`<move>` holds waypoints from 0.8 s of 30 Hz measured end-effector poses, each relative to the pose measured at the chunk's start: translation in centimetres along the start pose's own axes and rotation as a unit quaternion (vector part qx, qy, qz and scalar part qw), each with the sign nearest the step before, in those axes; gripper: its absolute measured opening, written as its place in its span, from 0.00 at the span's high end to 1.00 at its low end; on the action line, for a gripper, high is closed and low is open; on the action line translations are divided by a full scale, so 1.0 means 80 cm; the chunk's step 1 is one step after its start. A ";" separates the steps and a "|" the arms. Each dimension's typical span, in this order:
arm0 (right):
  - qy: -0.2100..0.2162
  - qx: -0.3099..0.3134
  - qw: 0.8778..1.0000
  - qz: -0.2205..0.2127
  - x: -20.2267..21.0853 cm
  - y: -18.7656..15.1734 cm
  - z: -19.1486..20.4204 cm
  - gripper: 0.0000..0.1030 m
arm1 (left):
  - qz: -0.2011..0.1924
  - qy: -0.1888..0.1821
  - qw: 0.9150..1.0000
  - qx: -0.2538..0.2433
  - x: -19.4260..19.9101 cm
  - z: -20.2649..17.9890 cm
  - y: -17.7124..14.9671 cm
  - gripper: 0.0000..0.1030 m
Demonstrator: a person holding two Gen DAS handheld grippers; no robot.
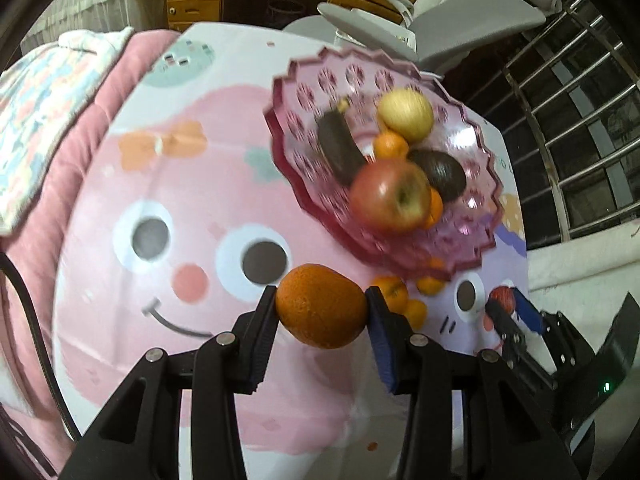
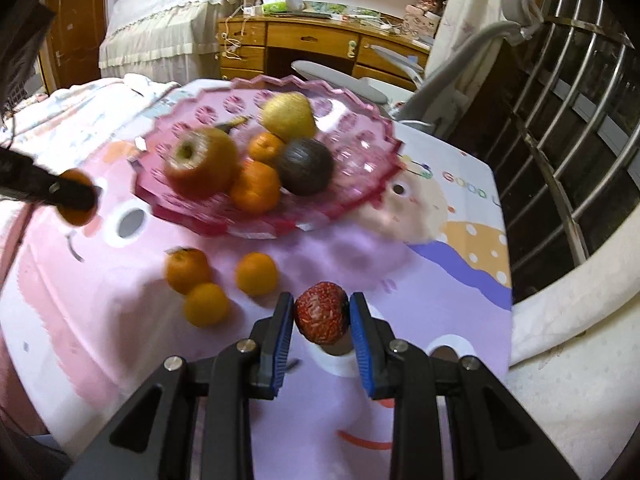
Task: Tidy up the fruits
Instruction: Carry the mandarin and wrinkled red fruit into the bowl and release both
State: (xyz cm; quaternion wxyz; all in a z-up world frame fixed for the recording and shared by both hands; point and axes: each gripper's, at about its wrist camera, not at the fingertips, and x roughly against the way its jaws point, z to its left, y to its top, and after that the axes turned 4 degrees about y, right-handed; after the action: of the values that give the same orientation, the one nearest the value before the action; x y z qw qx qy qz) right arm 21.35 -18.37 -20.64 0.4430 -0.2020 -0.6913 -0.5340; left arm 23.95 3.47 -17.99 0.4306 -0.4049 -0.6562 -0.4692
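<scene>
My left gripper (image 1: 322, 306) is shut on an orange (image 1: 320, 306) and holds it above the cartoon tablecloth, short of the pink plastic fruit bowl (image 1: 296, 80). My right gripper (image 2: 320, 312) is shut on a red strawberry (image 2: 320, 312), in front of the bowl (image 2: 360, 196). The bowl holds a red apple (image 2: 200, 162), a yellow pear (image 2: 286, 114), small oranges (image 2: 256, 188), a dark avocado (image 2: 306, 166) and a dark banana (image 1: 340, 148). Three small oranges (image 2: 208, 280) lie on the cloth before the bowl. The right gripper (image 1: 506, 304) shows in the left wrist view, the left gripper (image 2: 76, 196) in the right.
The cartoon tablecloth (image 1: 180, 200) covers the table. A pink quilt (image 1: 52, 184) lies at the left. Grey chairs (image 1: 472, 20) and a wooden desk (image 2: 304, 44) stand behind. Metal window bars (image 2: 568, 120) run along the right, past the table edge.
</scene>
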 end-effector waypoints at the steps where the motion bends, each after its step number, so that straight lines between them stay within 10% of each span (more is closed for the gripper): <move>1: 0.005 0.000 1.000 -0.003 0.002 0.004 0.007 0.72 | -0.002 -0.001 1.000 -0.002 0.003 0.002 0.006 0.60; 24: -0.010 -0.085 0.996 -0.039 -0.031 0.084 0.062 0.72 | -0.048 -0.068 0.994 -0.072 -0.017 0.011 0.120 0.59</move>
State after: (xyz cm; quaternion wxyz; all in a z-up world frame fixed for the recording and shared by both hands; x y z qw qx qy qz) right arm 25.78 -11.02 -19.14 0.3964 -0.2170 -0.6550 -0.6056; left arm 33.19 6.34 -16.89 0.3316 -0.4334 -0.6670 -0.5073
